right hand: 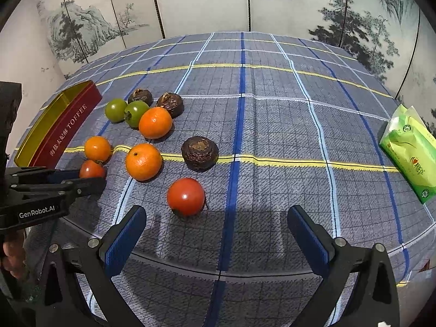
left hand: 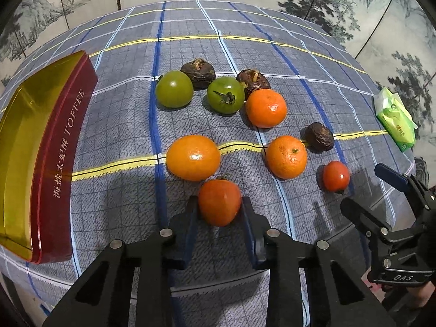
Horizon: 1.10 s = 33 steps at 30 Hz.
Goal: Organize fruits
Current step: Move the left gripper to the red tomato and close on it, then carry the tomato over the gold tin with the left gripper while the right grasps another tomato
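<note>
Fruits: lying loose on the plaid cloth (left hand: 272,27), right of my toffee tin (left hand: 54,163), which is sitting open.
Left gripper (left hand: 219,207): I am pinching the near red tomato (left hand: 219,204), both blue pads pressing its sides, cloth under it.
Right gripper (right hand: 215,234): I am holding it spread wide, nothing between the fingers; the other red tomato (right hand: 185,196) is lying just ahead of them.
Oranges: three, one (left hand: 193,157) touching the pinched tomato's far side.
Green tomatoes: two (left hand: 174,89) sitting side by side at the back.
Dark fruits: three (left hand: 198,72), wrinkled; I cannot tell what kind.
Tissue pack (right hand: 411,150): lying well apart at the cloth's right edge.
</note>
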Each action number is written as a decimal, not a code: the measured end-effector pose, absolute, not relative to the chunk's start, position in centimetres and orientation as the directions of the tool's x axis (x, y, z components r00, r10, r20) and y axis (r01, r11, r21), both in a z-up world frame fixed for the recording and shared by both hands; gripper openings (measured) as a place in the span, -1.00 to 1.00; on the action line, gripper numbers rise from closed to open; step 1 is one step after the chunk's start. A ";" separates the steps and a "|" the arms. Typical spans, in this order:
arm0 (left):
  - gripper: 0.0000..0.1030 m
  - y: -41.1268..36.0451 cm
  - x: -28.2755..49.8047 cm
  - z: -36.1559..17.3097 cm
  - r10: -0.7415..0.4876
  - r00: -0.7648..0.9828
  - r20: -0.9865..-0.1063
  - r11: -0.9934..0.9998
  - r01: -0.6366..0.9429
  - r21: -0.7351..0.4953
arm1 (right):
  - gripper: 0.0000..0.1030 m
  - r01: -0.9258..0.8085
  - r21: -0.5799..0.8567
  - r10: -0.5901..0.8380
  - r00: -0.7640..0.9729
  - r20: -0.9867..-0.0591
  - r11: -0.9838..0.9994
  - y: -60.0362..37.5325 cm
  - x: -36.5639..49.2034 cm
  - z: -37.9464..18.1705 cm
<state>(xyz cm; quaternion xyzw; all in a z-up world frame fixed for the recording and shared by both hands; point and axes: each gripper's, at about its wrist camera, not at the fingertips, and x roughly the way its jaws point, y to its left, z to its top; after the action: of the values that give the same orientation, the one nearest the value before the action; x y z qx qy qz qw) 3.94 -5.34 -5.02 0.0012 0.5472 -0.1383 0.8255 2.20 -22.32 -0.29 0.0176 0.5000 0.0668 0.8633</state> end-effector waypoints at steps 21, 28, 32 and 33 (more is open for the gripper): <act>-0.41 0.1 2.6 1.3 -0.221 0.463 -0.859 0.969 0.202 -0.141 | 0.99 -0.106 0.038 0.080 0.432 -0.898 0.994 -21.1 3.0 -1.7; -0.41 6.1 3.9 2.8 -0.122 0.524 -0.843 0.992 0.096 -0.084 | 0.99 -0.113 0.028 0.073 0.414 -0.908 0.993 -20.6 3.2 -2.1; -0.41 9.6 4.8 2.2 -0.063 0.522 -0.851 0.998 0.028 -0.057 | 0.98 -0.108 0.024 0.066 0.407 -0.911 0.994 -20.6 3.4 -2.3; -0.41 10.3 4.9 1.8 -0.046 0.519 -0.854 0.999 0.011 -0.047 | 0.98 -0.107 0.024 0.066 0.408 -0.911 0.994 -20.6 3.4 -2.3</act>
<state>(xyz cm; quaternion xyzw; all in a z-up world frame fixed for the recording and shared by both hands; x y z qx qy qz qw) 4.95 10.35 1.85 -0.0178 0.4902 -0.0163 0.8713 3.44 -20.61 -2.30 -0.0189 0.5417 0.0515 0.8388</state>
